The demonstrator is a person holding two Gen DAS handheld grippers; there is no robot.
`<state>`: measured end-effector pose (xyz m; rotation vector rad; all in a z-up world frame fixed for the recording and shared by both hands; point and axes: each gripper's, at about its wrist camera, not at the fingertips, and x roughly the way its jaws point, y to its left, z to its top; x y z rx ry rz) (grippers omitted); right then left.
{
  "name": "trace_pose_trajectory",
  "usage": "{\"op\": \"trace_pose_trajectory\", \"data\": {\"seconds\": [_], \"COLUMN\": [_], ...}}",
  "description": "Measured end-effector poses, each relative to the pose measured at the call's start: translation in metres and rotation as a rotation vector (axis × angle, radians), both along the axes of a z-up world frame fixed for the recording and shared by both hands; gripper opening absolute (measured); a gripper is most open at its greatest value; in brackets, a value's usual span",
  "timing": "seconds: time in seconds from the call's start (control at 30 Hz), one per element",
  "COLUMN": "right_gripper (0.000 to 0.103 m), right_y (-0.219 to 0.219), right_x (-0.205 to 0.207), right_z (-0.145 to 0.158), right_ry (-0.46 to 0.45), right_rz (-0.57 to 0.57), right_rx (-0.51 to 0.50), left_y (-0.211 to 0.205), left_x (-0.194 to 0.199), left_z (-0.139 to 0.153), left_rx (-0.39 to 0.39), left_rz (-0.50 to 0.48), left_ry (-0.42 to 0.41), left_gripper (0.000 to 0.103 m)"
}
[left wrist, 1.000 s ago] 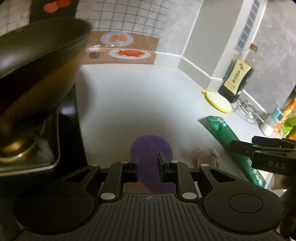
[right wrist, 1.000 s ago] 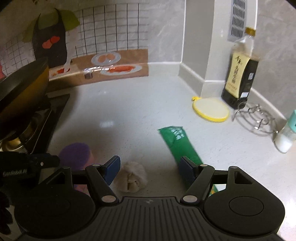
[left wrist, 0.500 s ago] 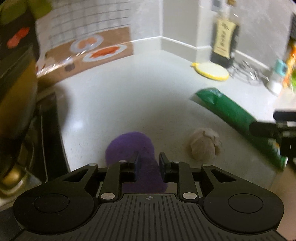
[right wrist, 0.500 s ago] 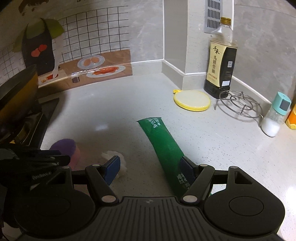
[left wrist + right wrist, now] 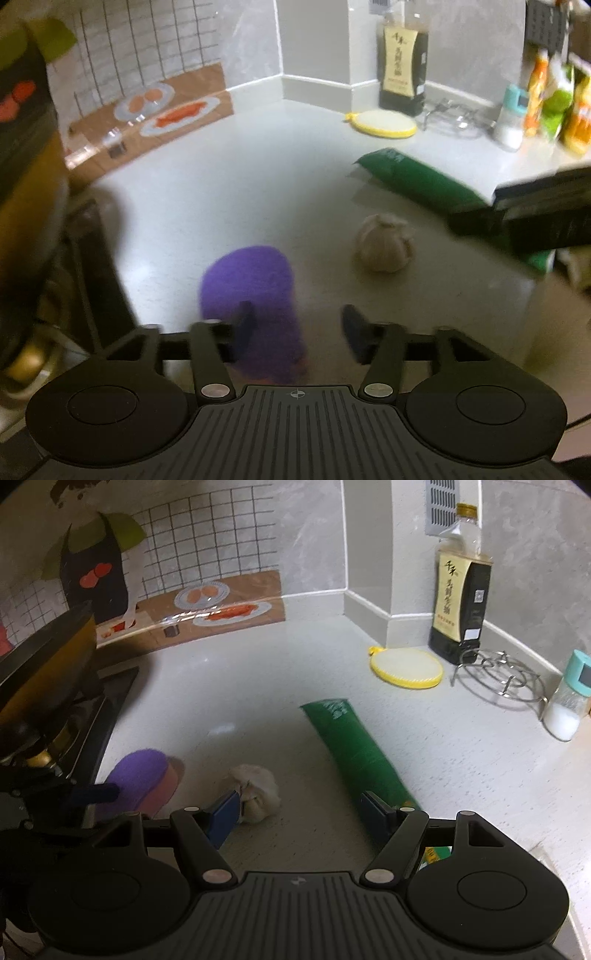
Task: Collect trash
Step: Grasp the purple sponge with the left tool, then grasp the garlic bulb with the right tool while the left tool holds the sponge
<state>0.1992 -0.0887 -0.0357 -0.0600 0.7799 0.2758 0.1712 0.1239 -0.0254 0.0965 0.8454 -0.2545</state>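
Pale speckled stone countertop [image 5: 258, 686]: purple round sponge [image 5: 142, 775] left of right jaws, crumpled whitish wad [image 5: 258, 782] between them, green plastic packet [image 5: 351, 749] ahead.

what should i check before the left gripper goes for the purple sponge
1. Left gripper jaws just opened wide, nothing pinched: ok.
2. Purple sponge between the fingers: partly, sits toward the left finger: not ok.
3. Garlic apart from the sponge: ok.
4. Right gripper open and empty: ok.
5. Wok clear of the left gripper: cannot tell.
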Motion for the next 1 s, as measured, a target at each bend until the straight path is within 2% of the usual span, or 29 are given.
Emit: {"op": "trace_pose_trajectory", "data": {"seconds": [0.03,0.13,0.23,0.33,0.4,0.5,0.67,1.0], "right_gripper": [0.072,0.072,0.072,0.072,0.072,0.072,0.072,0.072], "right_y": [0.001,0.001,-0.001,-0.003,-0.002,-0.001,0.004,0.007], "right_x": [-0.001,-0.003,-0.004,-0.003,-0.004,-0.005,-0.009,-0.008], "right_z": [-0.001,-0.004,-0.004,-0.007,-0.009,-0.012,-0.015,-0.017], "right_ry": [0.006,0.017,0.024,0.042,0.052,0.066,0.086,0.098], "right_rz": [0.002,0.001,-0.007,-0.014,-0.013,-0.008,0.007,0.01], "right_rx": [-0.001,-0.007,-0.01,-0.009,-0.012,-0.018,-0.032,-0.04], "left_y": [0.003,0.014,0.025,0.038,0.041,0.038,0.033,0.034], "left_x": [0.001,0.0,0.0,0.01,0.012,0.019,0.029,0.034], "left_z": [0.001,0.006,0.007,-0.002,-0.002,-0.006,-0.013,-0.016], "left_rx": [-0.034,-0.098,-0.064,-0.12,-0.155,-0.165,-0.15,-0.157], "left_rz": [0.005,0.074,0.19,0.267,0.278,0.265,0.252,0.247], "left_ry": [0.006,-0.006,-0.031,0.038,0.048,0.062,0.089,0.09], "left_gripper": [0.071,0.065,0.065,0.066,0.066,0.067,0.069,0.07]}}
